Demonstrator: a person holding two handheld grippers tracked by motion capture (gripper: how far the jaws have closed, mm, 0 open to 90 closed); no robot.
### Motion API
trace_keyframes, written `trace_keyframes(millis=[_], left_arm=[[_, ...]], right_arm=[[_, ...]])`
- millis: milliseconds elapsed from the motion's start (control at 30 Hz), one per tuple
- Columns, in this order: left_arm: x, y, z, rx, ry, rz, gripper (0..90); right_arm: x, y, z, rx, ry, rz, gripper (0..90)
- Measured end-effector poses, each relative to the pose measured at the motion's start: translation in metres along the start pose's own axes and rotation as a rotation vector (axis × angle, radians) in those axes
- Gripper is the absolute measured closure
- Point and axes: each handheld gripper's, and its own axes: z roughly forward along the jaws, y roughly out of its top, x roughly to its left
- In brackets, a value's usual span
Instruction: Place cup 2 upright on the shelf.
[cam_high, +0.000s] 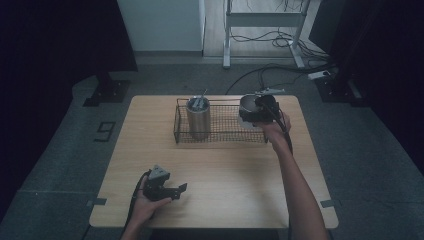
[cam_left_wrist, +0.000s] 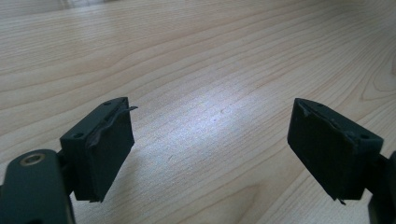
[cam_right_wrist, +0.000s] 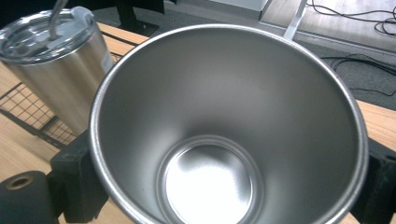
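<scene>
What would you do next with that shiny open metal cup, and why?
Probably lower it into the free right end of the black wire rack. The right gripper is shut on the open steel cup at that end, the lidded steel tumbler already stands at the rack's left end, and the left gripper rests open.

1. A light wooden table (cam_high: 220, 175) stands on a grey carpeted floor (cam_high: 60, 150).
2. A dark wire rack (cam_high: 220, 131) sits at the table's far side.
3. A lidded steel tumbler (cam_high: 198, 118) stands upright in the rack's left end, a straw rising from its lid.
4. Beyond the table, a white metal frame (cam_high: 262, 22) stands among loose black cables (cam_high: 280, 40).
</scene>
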Motion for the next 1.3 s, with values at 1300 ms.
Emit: trace_keyframes(millis=[1300], left_arm=[[-0.006, -0.001, 0.006, 0.028, -0.016, 0.019, 14.7]], right_arm=[[-0.013, 0.013, 0.049, 0.042, -0.008, 0.032, 7.5]])
